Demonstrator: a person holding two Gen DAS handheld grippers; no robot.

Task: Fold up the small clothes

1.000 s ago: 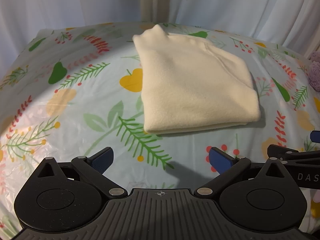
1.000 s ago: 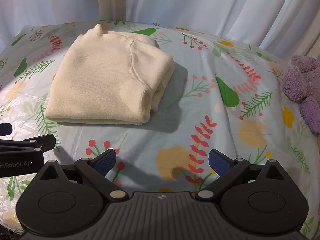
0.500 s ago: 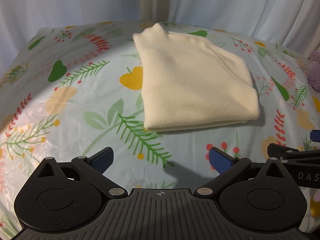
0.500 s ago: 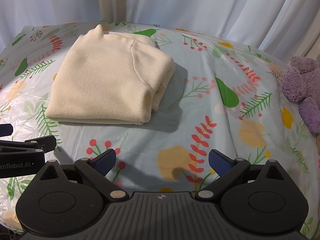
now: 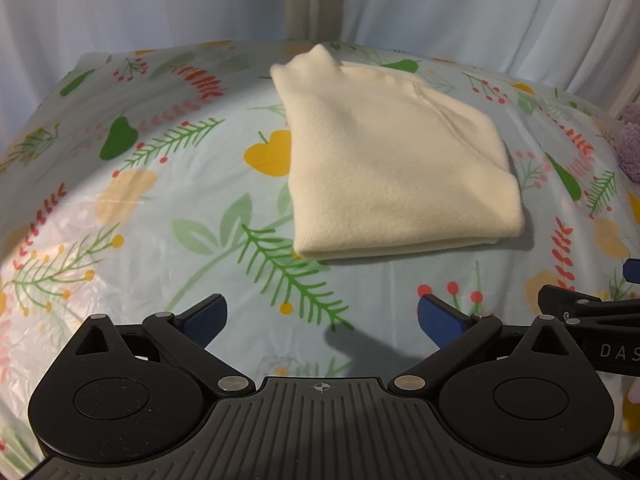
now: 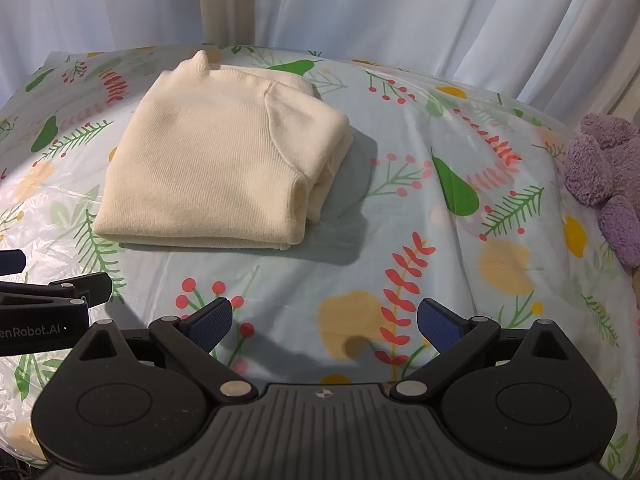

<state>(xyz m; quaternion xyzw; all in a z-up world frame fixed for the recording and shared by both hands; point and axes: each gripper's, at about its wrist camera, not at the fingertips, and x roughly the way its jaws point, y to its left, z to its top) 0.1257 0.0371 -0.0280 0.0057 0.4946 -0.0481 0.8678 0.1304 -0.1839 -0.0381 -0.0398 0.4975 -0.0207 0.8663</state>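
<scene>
A cream knit sweater (image 5: pixel 392 164) (image 6: pixel 216 164) lies folded into a thick rectangle on the floral tablecloth (image 5: pixel 160 184) (image 6: pixel 420 240), its collar pointing to the far edge. My left gripper (image 5: pixel 322 316) hovers open in front of the sweater's near edge, nothing between its blue pads. My right gripper (image 6: pixel 324 320) is open too, to the right of the sweater and short of it, with nothing held. Each gripper's black frame shows at the side of the other's view.
A purple plush toy (image 6: pixel 604 184) sits at the table's right edge, also seen as a plush toy (image 5: pixel 632 140) in the left wrist view. White curtains (image 6: pixel 360 12) hang close behind the table. Bare tablecloth lies left and right of the sweater.
</scene>
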